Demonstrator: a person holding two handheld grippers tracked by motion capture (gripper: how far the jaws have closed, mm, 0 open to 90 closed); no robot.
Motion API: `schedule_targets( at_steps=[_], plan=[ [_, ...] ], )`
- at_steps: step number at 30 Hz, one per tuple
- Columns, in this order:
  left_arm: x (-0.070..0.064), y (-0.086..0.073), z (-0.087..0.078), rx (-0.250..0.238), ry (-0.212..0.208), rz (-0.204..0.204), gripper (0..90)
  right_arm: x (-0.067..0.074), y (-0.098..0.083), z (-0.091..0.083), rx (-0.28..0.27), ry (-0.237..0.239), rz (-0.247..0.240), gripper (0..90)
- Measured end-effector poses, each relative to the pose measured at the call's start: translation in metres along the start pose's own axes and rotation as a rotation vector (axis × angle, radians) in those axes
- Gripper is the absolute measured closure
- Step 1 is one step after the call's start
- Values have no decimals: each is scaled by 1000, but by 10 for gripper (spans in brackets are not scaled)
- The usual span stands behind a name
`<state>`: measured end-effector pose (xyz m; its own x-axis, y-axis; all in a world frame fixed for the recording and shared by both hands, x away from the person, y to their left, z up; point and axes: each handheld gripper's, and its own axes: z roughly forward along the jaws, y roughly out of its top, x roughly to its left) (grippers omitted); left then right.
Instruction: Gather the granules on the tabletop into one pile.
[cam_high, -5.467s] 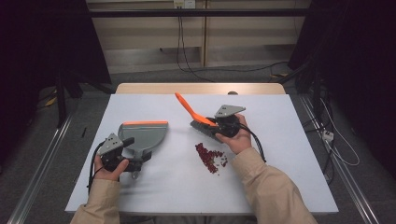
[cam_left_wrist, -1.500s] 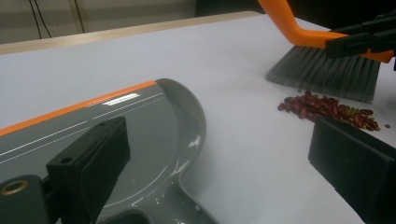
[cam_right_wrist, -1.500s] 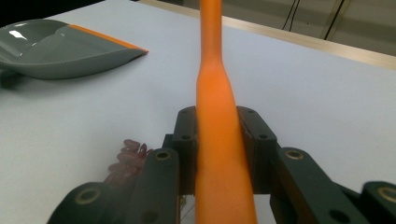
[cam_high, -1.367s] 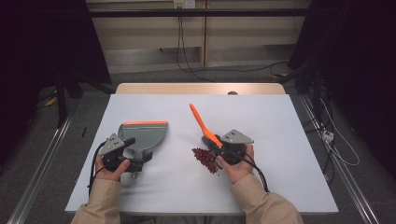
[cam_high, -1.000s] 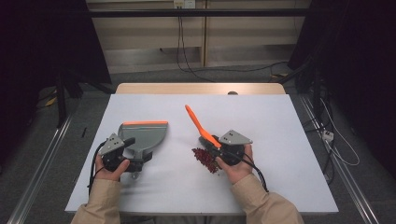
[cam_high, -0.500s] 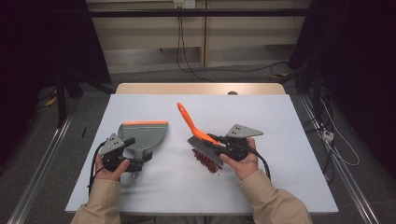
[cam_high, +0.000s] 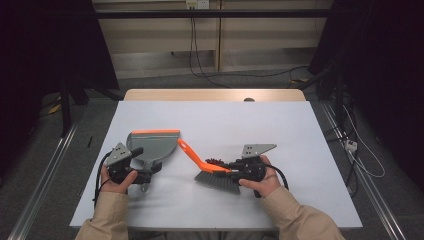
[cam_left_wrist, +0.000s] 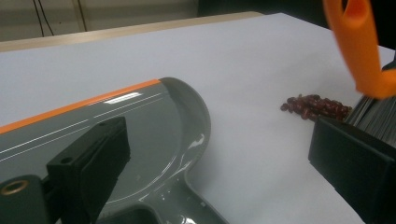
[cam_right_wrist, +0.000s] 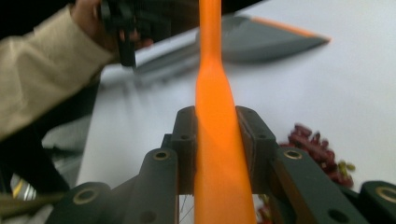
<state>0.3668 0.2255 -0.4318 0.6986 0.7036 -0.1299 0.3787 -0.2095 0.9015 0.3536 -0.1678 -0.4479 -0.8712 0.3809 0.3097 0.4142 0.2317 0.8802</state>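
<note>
A grey dustpan (cam_high: 152, 142) with an orange front lip lies flat at the table's left. My left gripper (cam_high: 146, 171) sits at its handle, jaws wide apart on either side of it. In the left gripper view the dustpan (cam_left_wrist: 116, 121) lies between the parted jaws of the left gripper (cam_left_wrist: 217, 140). My right gripper (cam_high: 231, 168) is shut on the orange handle of a brush (cam_high: 192, 156), whose grey bristles (cam_high: 217, 181) rest on the table. The handle points left toward the pan. A small pile of dark red beans (cam_high: 216, 161) lies just behind the bristles. The right gripper view shows that gripper (cam_right_wrist: 217, 126) clamping the brush handle (cam_right_wrist: 212, 93) beside the beans (cam_right_wrist: 322, 149).
The white table (cam_high: 280, 130) has open room at the back and right. A wooden strip (cam_high: 215, 95) runs along its far edge. Cables (cam_high: 360, 150) lie on the floor at the right, and metal rails (cam_high: 45, 175) flank the table.
My right gripper has tipped the brush down and leftward, so its handle now lies low toward the dustpan and the bristles sit in front of the beans. The left gripper and pan have stayed put.
</note>
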Motion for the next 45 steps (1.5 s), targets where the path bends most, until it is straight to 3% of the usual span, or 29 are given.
schedule_targets(
  at_steps=[7,22,32,39,42,45],
  plan=[
    [0,0,0,4,4,-3,52,-16,6,2,32,26,-82,712],
    [1,-1,2,13,8,1,52,-39,18,12,54,42,-135,708],
    [1,-2,2,16,8,-1,52,-41,22,15,31,42,-122,713],
    [0,-2,2,16,7,-3,52,-40,28,10,-44,37,-80,713],
    [1,-1,2,16,6,1,52,-39,31,4,-63,13,-79,713],
    [0,-1,2,17,3,3,52,-37,35,-4,-90,-50,-69,713]
  ],
)
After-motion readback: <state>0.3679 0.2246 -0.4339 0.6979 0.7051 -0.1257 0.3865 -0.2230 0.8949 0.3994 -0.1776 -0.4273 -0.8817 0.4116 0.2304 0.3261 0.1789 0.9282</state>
